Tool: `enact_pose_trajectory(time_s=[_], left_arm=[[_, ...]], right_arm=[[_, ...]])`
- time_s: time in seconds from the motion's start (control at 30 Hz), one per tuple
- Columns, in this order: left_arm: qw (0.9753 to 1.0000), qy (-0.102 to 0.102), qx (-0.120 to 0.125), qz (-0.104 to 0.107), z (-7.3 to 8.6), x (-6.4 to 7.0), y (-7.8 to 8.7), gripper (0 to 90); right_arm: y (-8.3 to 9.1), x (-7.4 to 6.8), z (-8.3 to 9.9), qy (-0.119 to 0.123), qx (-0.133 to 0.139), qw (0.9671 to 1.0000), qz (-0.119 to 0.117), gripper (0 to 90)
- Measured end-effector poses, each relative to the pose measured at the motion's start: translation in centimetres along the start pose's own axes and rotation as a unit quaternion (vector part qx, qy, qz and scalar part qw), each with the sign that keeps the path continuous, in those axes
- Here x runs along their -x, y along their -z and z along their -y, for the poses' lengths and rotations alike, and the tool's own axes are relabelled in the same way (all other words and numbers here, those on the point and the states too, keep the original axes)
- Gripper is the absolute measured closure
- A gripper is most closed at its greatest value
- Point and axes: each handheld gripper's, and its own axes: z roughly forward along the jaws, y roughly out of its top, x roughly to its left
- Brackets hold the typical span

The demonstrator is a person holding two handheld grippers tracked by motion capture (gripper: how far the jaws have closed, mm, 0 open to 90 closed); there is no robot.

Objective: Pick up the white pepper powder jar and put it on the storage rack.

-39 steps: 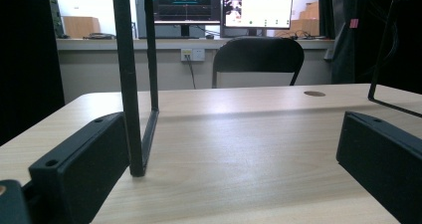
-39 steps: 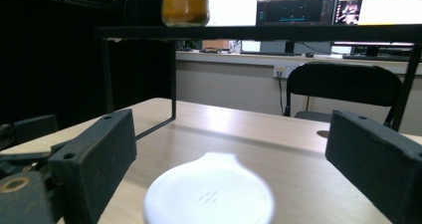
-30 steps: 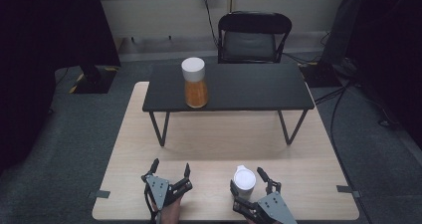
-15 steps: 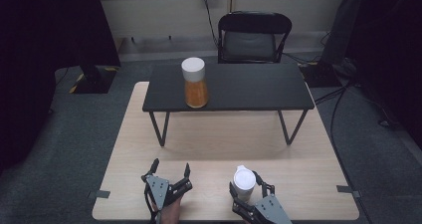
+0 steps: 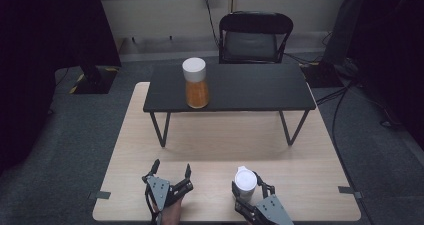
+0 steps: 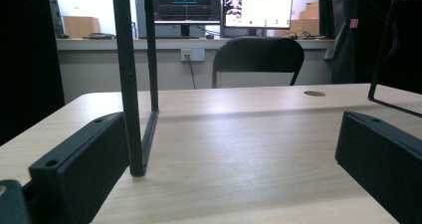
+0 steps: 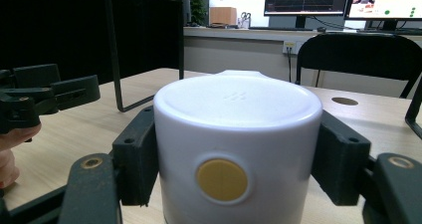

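Note:
A white round container with a yellow dot on its side stands on the light wooden table near the front edge. My right gripper is shut on it, one jaw pressed to each side. The same white container shows from above in the high view. My left gripper rests on the wood to its left, open, with nothing between its jaws. A jar of orange contents with a white lid stands on the small black table farther back.
The black table's thin metal legs stand on the wood just ahead of my left gripper. A black folding chair stands behind the tables. Cables run over the grey floor at the right.
The right gripper's jaws have come together around the white container, which a second ago stood against one jaw only. The left gripper has not moved.

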Motion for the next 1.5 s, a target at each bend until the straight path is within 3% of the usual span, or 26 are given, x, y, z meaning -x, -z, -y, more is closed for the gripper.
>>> enact_pose_trajectory(time_s=[0.67,1.5], left_arm=[[1.0,0.0,0.0,0.0,0.0,0.0,0.0,0.3],[1.0,0.0,0.0,-0.001,0.0,0.0,0.0,0.4]], right_arm=[[0.1,0.5,-1.2,-0.005,-0.011,0.9999,-0.004,30.2],[-0.6,2.9,-5.5,-0.005,-0.038,0.999,-0.023,30.3]])
